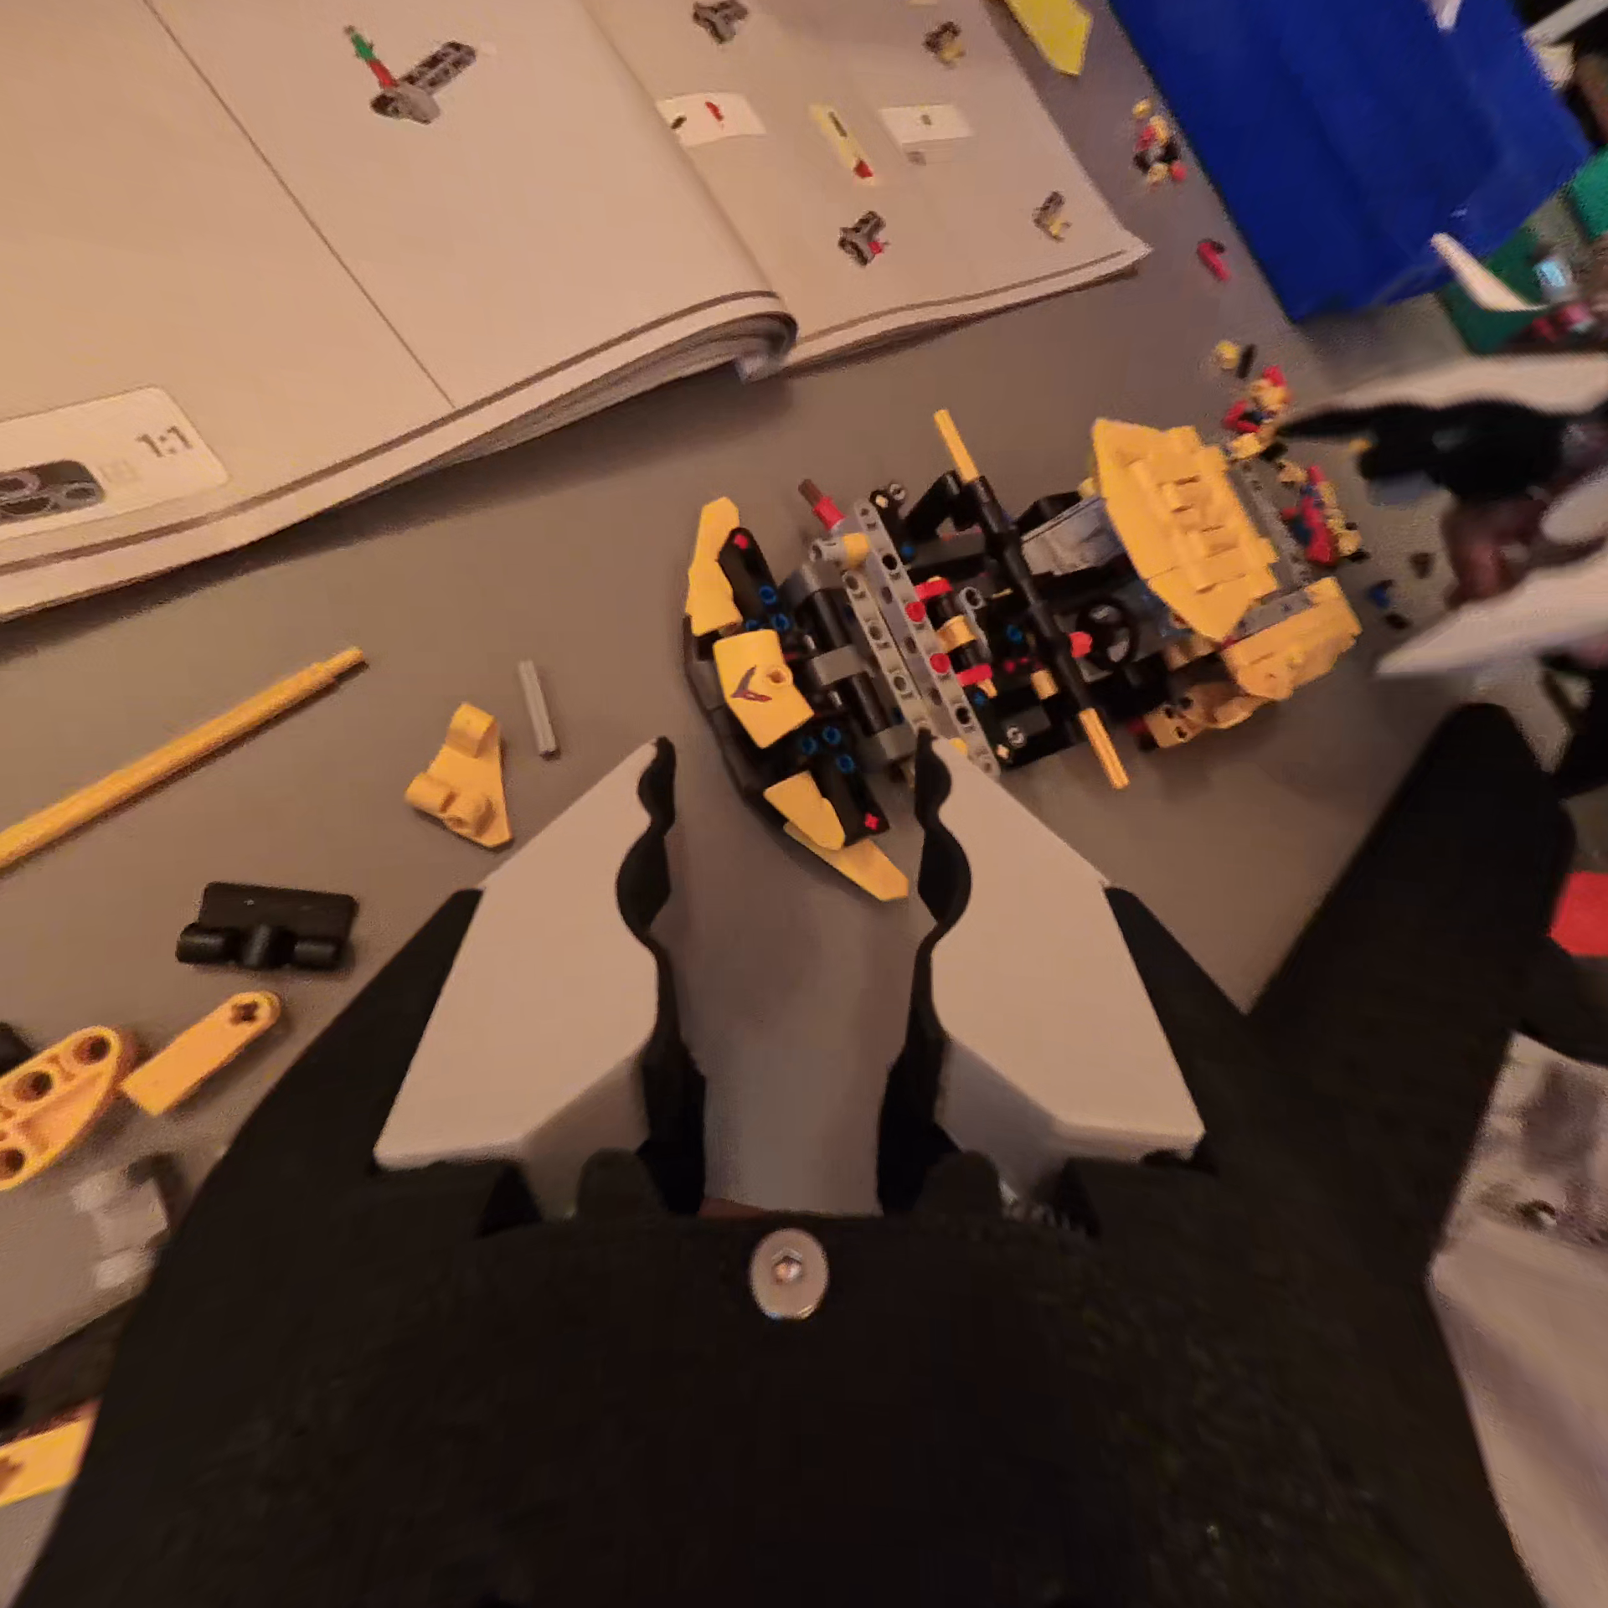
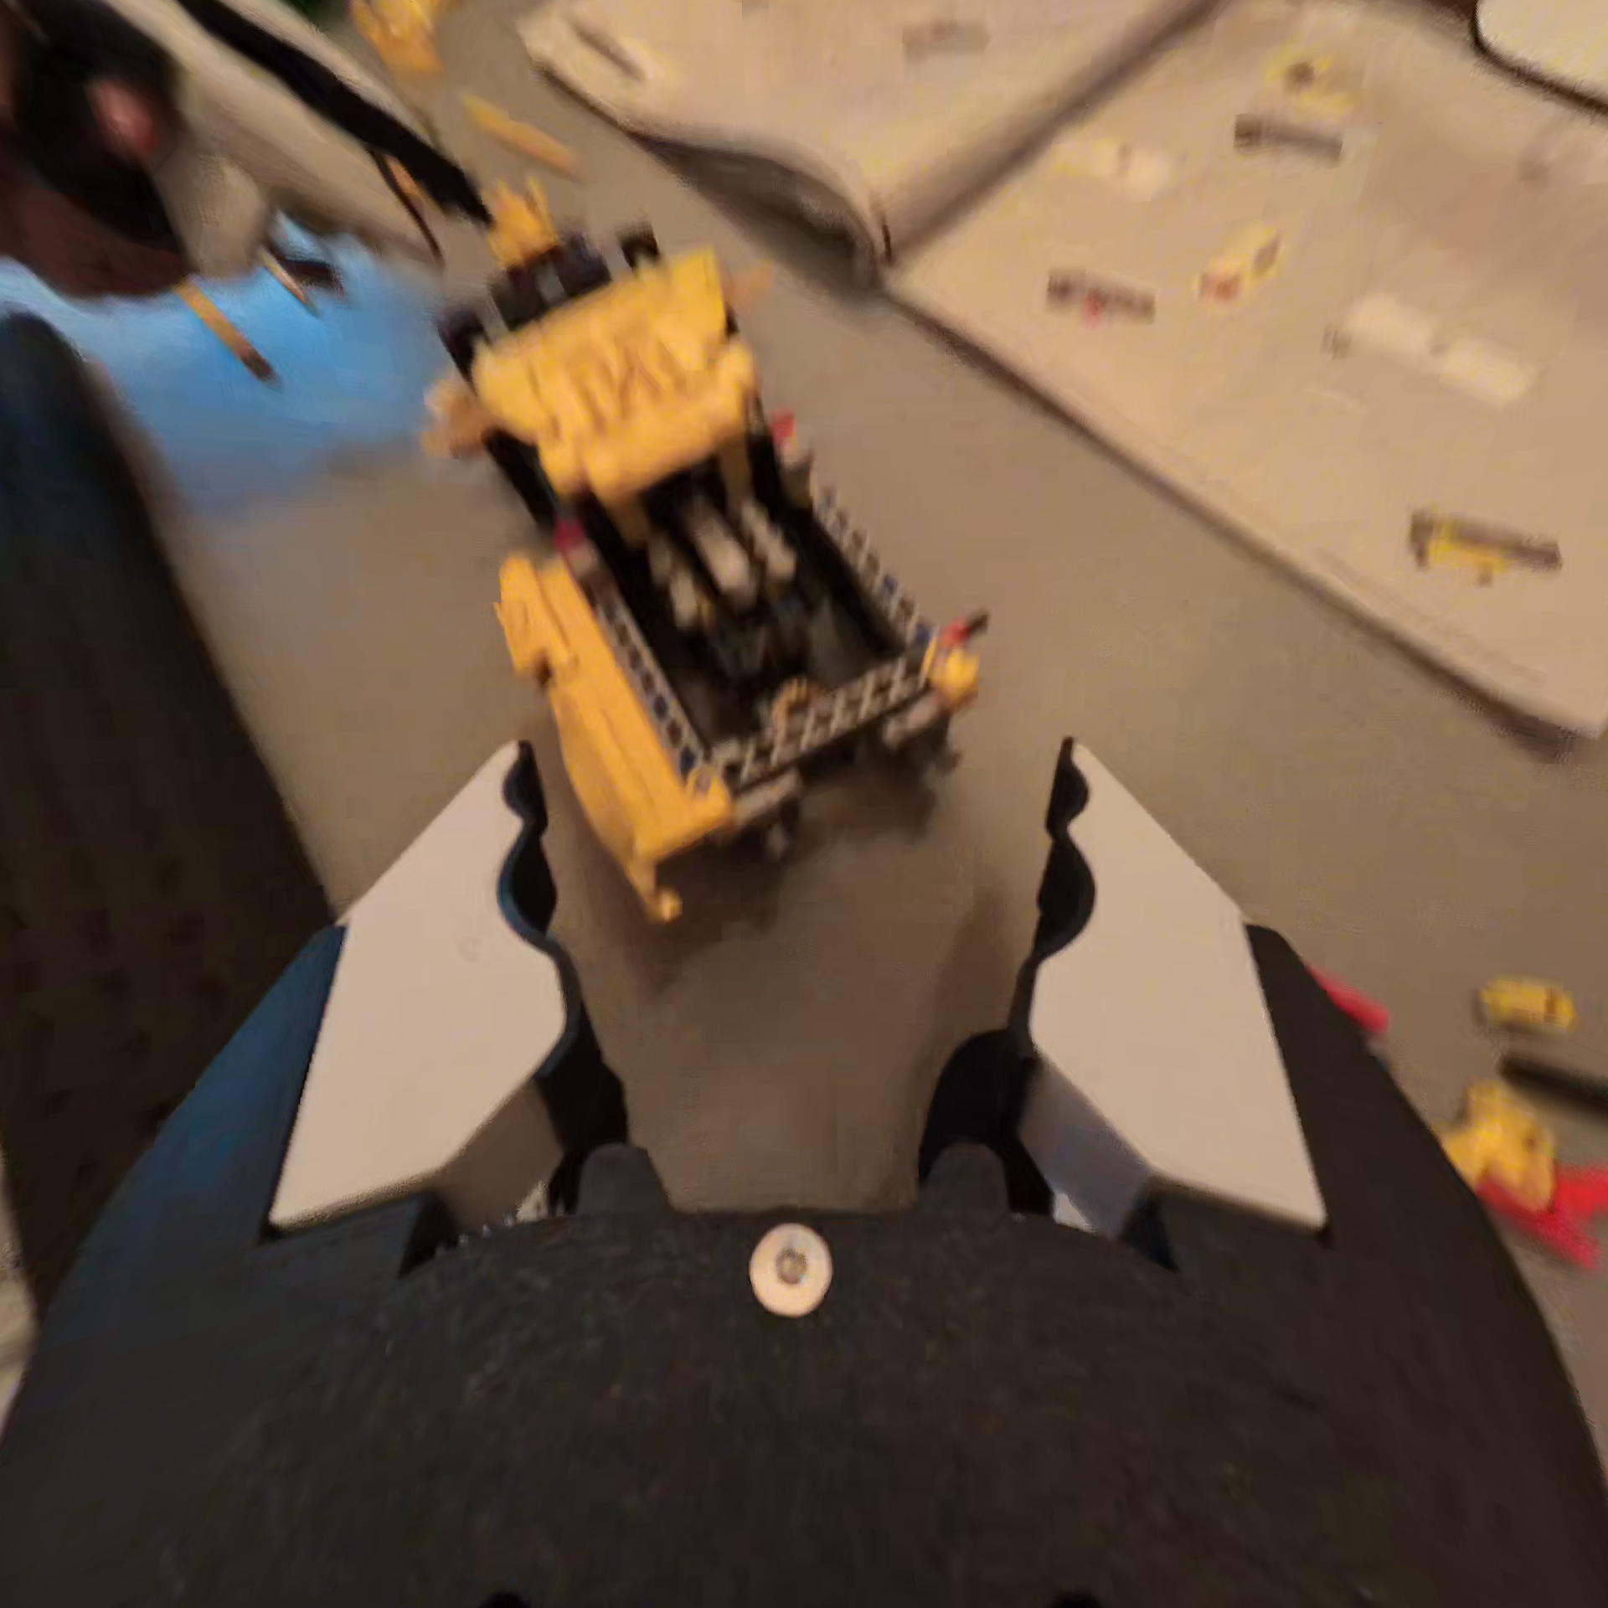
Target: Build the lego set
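Lying on the grey table (image 1: pixel 609 557), the half-built yellow and black lego vehicle (image 1: pixel 1001 626) sits just below the open instruction booklet (image 1: pixel 435 217). Left gripper (image 1: pixel 792 766) hovers at the model's curved yellow end, jaws parted wide, nothing between them. Right gripper (image 2: pixel 787 757) is at the opposite end, by the grey beam frame, jaws also wide and empty; this view is blurred. Loose parts left of the model: long yellow axle (image 1: pixel 174 757), yellow panel piece (image 1: pixel 465 779), small grey axle (image 1: pixel 538 706), black connector (image 1: pixel 265 927). Blue bin (image 1: pixel 1340 130) at top right.
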Tool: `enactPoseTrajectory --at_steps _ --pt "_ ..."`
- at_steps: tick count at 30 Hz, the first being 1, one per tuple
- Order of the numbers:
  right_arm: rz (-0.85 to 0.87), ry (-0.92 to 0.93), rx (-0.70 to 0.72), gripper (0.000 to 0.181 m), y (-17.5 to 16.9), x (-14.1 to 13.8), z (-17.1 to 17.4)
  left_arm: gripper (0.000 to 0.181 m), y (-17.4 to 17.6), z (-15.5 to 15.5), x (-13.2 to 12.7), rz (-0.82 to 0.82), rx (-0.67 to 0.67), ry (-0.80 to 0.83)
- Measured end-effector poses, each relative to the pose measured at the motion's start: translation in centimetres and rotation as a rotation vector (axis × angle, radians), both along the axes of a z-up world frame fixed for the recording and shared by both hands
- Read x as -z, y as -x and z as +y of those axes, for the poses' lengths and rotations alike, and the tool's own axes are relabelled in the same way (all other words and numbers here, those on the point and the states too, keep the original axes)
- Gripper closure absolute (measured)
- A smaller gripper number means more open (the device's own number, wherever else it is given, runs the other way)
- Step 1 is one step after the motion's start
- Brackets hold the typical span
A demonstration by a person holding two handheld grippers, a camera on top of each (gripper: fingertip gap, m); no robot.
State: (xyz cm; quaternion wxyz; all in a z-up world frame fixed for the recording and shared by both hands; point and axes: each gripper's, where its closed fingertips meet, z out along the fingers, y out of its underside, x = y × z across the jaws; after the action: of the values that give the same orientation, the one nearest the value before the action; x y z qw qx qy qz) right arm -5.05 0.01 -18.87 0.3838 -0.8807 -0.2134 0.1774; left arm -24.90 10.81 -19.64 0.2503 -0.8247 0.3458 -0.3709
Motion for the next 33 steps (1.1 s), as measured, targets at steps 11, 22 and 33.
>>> enactPoseTrajectory --at_steps 11,22,33 --pt "-0.085 0.043 0.037 0.1 2.2 2.8 -0.2 0.134 -1.9 -0.1 2.0 0.035 -0.102 0.044" --pt "-0.108 0.055 -0.11 0.112 1.0 2.7 1.4 0.135 -2.1 -0.2 1.9 0.027 -0.183 0.049" --pt "-0.103 0.1 -0.143 0.111 1.2 2.6 0.8 0.14 -2.3 0.0 1.8 0.055 -0.151 0.0"
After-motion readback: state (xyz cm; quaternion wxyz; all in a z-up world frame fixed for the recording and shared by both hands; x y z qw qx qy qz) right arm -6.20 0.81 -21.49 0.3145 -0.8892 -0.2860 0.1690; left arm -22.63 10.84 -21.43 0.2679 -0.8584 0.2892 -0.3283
